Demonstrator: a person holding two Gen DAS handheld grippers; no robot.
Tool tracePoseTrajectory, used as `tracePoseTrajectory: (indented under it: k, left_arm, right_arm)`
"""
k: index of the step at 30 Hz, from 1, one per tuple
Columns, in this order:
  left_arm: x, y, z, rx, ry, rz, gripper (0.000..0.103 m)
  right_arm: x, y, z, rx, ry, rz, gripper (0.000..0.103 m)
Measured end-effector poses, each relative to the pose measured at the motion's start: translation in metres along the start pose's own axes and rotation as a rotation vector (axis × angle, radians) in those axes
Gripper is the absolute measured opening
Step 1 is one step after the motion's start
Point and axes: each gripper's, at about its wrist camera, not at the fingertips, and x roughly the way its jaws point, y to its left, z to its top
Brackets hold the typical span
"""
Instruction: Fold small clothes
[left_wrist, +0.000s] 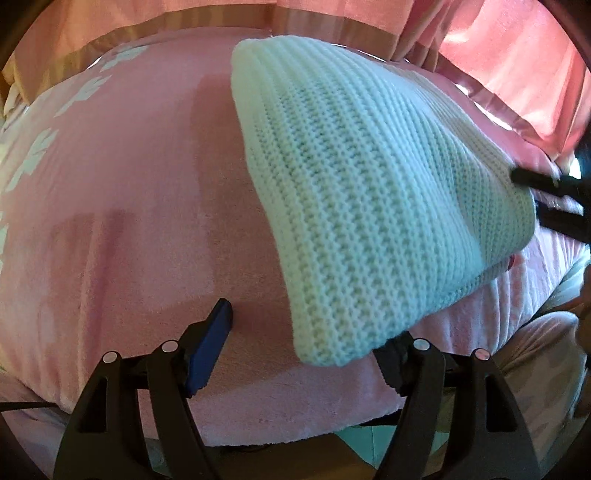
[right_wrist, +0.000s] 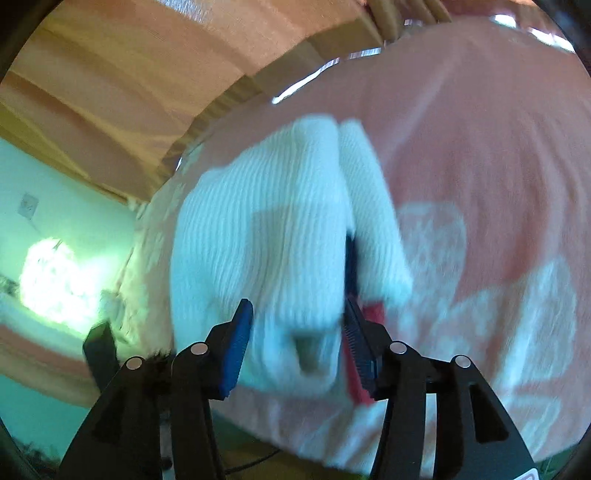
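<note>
A pale mint ribbed knit garment (left_wrist: 362, 192) lies folded on the pink blanket (left_wrist: 122, 192). Its near corner drapes over the right finger of my left gripper (left_wrist: 306, 343), which stands open, the blue left pad (left_wrist: 216, 339) clear of the knit. My right gripper (left_wrist: 528, 195) shows as black fingers at the garment's far right edge. In the blurred right wrist view, a thick fold of the garment (right_wrist: 266, 236) sits between the jaws of my right gripper (right_wrist: 295, 343). The jaws stand apart, and the left pad (right_wrist: 236, 350) seems just off the knit.
The blanket (right_wrist: 480, 147) has white patterns and covers a bed. Pink curtains with a tan band (left_wrist: 110, 33) hang behind it. A red scrap (right_wrist: 373, 314) peeks from under the garment. A green wall with a socket (right_wrist: 27, 205) and a dark object (right_wrist: 99, 350) lie left.
</note>
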Motion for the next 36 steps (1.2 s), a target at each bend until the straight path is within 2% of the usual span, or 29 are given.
tracePoseTrajectory:
  k: [2,3,5,6,7,9,11,12,13,15,16,18,21,22,24,26,28,30,31,32,33,35,36]
  left_arm:
    - [-0.001,-0.001,0.0,-0.008,-0.007,0.004,0.068]
    - [-0.001,-0.002,0.0,-0.004,-0.012,0.012,0.066]
    - [0.0,-0.003,0.001,0.004,-0.01,0.007,0.051]
    - [-0.001,-0.003,0.002,0.007,-0.008,0.001,0.046]
    - [-0.004,-0.003,0.006,0.005,-0.01,-0.013,0.036]
    - [-0.013,-0.004,0.011,0.015,-0.022,-0.015,0.035]
    - [-0.02,-0.004,0.016,0.025,-0.043,0.007,0.037]
    - [-0.019,-0.003,0.017,0.028,-0.04,0.018,0.038]
    - [-0.015,-0.001,0.018,0.023,-0.025,0.03,0.041]
    - [0.0,-0.001,0.015,0.022,0.023,0.05,0.045]
    - [0.005,-0.002,0.012,0.026,0.043,0.055,0.046]
    - [-0.004,-0.006,0.006,0.052,0.027,0.052,0.046]
    - [-0.031,-0.006,0.003,0.051,0.015,0.019,0.054]
    - [-0.041,-0.005,0.004,0.049,-0.001,0.0,0.057]
    - [-0.064,-0.003,0.01,0.028,-0.051,-0.05,0.062]
    - [-0.077,-0.004,0.026,-0.018,-0.105,-0.09,0.063]
    - [-0.08,-0.011,0.049,-0.031,-0.162,-0.117,0.063]
    - [-0.068,-0.022,0.073,-0.014,-0.207,-0.081,0.063]
    - [-0.056,-0.027,0.08,-0.007,-0.207,-0.052,0.063]
    - [-0.032,-0.032,0.09,0.01,-0.18,-0.012,0.063]
    - [-0.009,-0.033,0.095,0.011,-0.143,0.042,0.063]
    - [0.025,-0.031,0.098,0.005,-0.101,0.096,0.071]
    - [0.025,-0.031,0.096,-0.003,-0.122,0.103,0.074]
  right_arm:
    - [0.015,0.002,-0.009,0.012,0.048,0.028,0.054]
    - [0.026,0.006,-0.012,-0.003,0.063,0.008,0.054]
    - [0.042,0.013,-0.015,-0.01,0.072,-0.003,0.015]
    - [0.044,0.013,-0.014,-0.002,0.067,0.003,0.015]
    - [0.033,0.02,-0.013,-0.022,0.014,-0.007,0.013]
    - [0.004,0.038,-0.015,-0.093,-0.088,-0.036,0.013]
    - [-0.018,0.049,-0.021,-0.13,-0.143,-0.031,0.013]
    - [-0.016,0.046,-0.024,-0.118,-0.131,-0.044,0.013]
    - [-0.008,0.039,-0.028,-0.109,-0.105,-0.078,0.014]
    - [0.028,0.025,-0.039,-0.106,-0.015,-0.219,0.019]
    - [0.039,0.022,-0.044,-0.101,0.011,-0.245,0.021]
    - [0.029,0.03,-0.048,-0.121,-0.038,-0.266,0.024]
    - [-0.01,0.048,-0.047,-0.162,-0.168,-0.327,0.03]
    - [-0.027,0.056,-0.044,-0.188,-0.222,-0.333,0.03]
    - [-0.037,0.071,-0.031,-0.228,-0.271,-0.31,0.031]
    - [-0.033,0.086,-0.013,-0.287,-0.261,-0.223,0.03]
    - [-0.009,0.097,0.007,-0.321,-0.212,-0.176,0.026]
    - [0.012,0.089,0.019,-0.326,-0.166,-0.185,0.022]
    - [0.027,0.077,0.025,-0.317,-0.144,-0.236,0.021]
    - [0.047,0.059,0.03,-0.314,-0.112,-0.362,0.012]
    - [0.062,0.043,0.033,-0.3,-0.081,-0.425,0.012]
    - [0.058,0.035,0.033,-0.245,-0.096,-0.369,0.012]
    - [0.047,0.039,0.033,-0.249,-0.114,-0.353,0.013]
